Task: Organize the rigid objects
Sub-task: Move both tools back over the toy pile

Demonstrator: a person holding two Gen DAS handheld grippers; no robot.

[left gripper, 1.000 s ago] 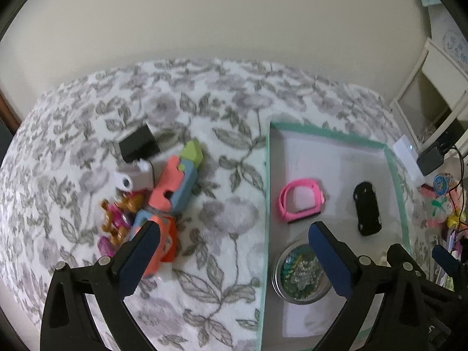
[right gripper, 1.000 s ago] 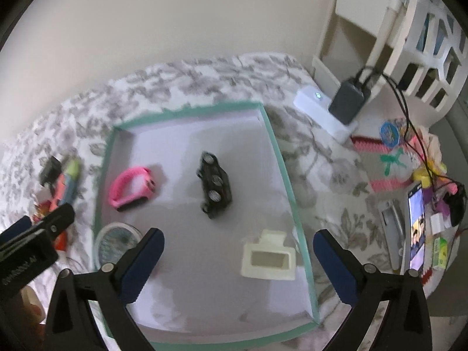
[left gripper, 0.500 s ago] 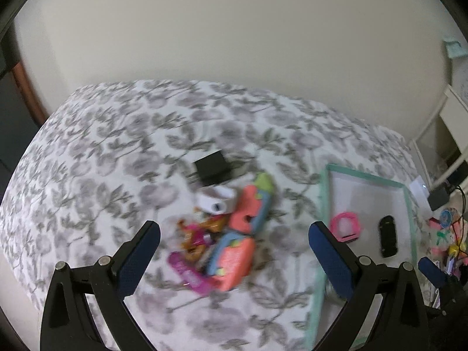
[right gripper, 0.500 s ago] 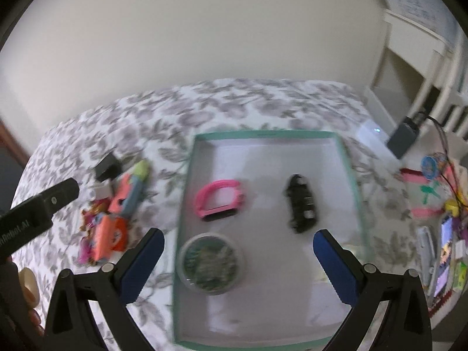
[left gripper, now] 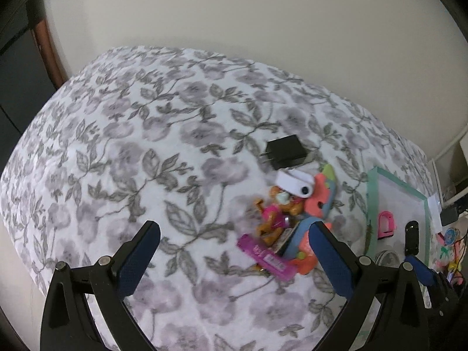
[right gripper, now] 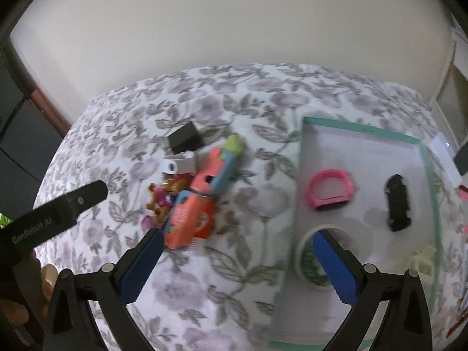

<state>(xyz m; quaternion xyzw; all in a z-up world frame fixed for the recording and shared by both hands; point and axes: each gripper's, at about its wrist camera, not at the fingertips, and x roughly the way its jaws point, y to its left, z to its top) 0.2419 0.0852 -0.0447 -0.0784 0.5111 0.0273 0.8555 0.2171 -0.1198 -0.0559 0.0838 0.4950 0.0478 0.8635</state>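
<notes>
Two grippers hover with jaws spread wide and empty: the left gripper (left gripper: 234, 237) and right gripper (right gripper: 237, 245) hang over the heap of toys (right gripper: 193, 196) on the floral bedspread (left gripper: 140, 152), beside the tray (right gripper: 430, 175). Grabbing into that tangled heap could snag neighbouring pieces and scatter them.

— Both of them have swung leftward, haven't they? A second ago the left gripper (left gripper: 234, 248) hung over the tray's (left gripper: 369, 204) edge.

— Right, now it's out over the bedspread (left gripper: 131, 146), with the toy pile (left gripper: 289, 219) near its right finger (the tray sits far off to the side).

— And the right gripper (right gripper: 238, 259)?

— It was centred over the tray (right gripper: 359, 127); now it straddles the tray's left rim, toy pile (right gripper: 193, 193) in view.
</notes>
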